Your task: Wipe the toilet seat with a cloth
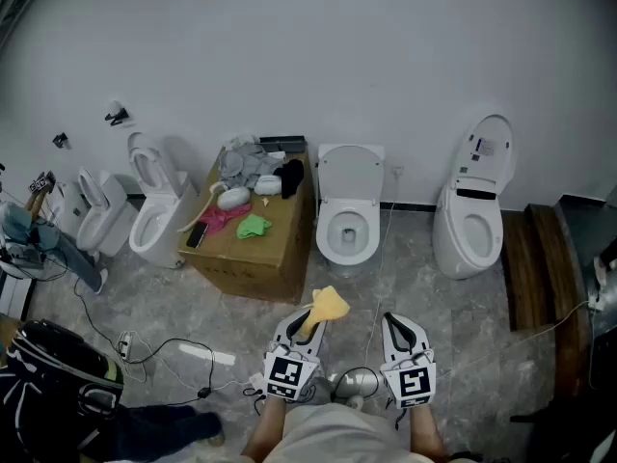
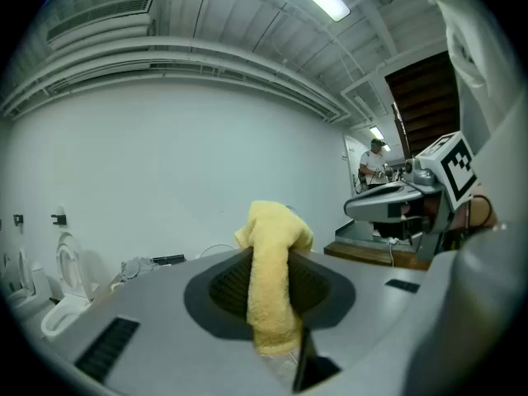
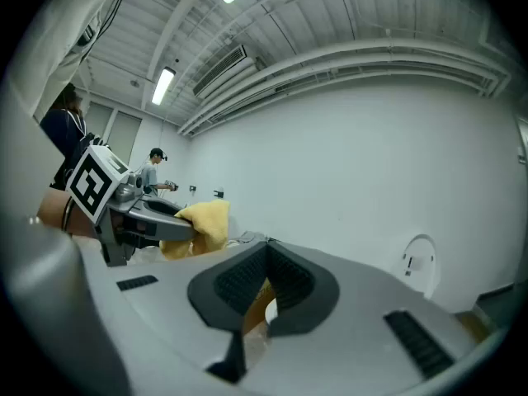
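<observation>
My left gripper [image 1: 310,318] is shut on a yellow cloth [image 1: 327,307], which bulges past its tips; the cloth [image 2: 272,275] hangs pinched between the jaws in the left gripper view. My right gripper [image 1: 403,330] is shut with nothing in it, beside the left one; its dark pads [image 3: 272,283] meet in the right gripper view. Both are held low, well short of the middle toilet [image 1: 348,205], whose lid stands up and whose seat [image 1: 348,231] is down. The left gripper with the cloth [image 3: 198,228] also shows in the right gripper view.
A cardboard box [image 1: 253,231] with rags and bottles stands left of the middle toilet. Another toilet [image 1: 472,201] with raised lid is at right, two more [image 1: 154,205] at left. Cables [image 1: 164,355] and a black bag [image 1: 53,374] lie on the floor. A wooden step [image 1: 535,258] is at right.
</observation>
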Tool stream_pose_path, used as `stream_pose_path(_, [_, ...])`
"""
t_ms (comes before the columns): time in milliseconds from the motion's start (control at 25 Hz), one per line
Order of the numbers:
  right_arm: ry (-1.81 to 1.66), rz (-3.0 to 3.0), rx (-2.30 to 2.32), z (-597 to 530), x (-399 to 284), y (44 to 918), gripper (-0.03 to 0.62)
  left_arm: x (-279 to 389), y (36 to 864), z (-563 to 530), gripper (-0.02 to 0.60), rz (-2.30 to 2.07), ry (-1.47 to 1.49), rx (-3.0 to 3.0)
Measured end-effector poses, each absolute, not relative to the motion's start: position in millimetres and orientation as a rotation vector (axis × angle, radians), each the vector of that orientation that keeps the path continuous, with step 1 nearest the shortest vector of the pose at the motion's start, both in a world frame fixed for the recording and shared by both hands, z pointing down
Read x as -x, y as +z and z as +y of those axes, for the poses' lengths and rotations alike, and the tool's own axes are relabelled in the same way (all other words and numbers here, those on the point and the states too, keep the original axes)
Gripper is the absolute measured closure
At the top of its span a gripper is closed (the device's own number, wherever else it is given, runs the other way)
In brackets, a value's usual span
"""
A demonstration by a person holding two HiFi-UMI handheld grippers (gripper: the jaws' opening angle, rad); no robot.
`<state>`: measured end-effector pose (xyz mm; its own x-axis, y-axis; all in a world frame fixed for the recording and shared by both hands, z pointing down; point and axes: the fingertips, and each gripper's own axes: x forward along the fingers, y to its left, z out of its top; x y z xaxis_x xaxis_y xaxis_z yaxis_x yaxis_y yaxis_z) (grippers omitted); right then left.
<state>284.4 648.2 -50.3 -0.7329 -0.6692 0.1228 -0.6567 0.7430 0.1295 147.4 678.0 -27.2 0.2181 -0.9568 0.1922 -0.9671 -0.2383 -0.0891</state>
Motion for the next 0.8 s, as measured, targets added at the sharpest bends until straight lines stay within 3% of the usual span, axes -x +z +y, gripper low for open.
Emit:
stream_pose_path(360, [-0.076,-2.753,-1.072,623.0,-289.9,-32.9,0.586,-158.1,-27.3,647.2,0.482,-1.889,0.269,-2.459])
stream_pose_path(800, [-0.087,-2.696,-1.132,538.8,-221.8,-35.5,0.586,-92.5,-25.2,562.2,0.482,-1.802,0.233,-2.514])
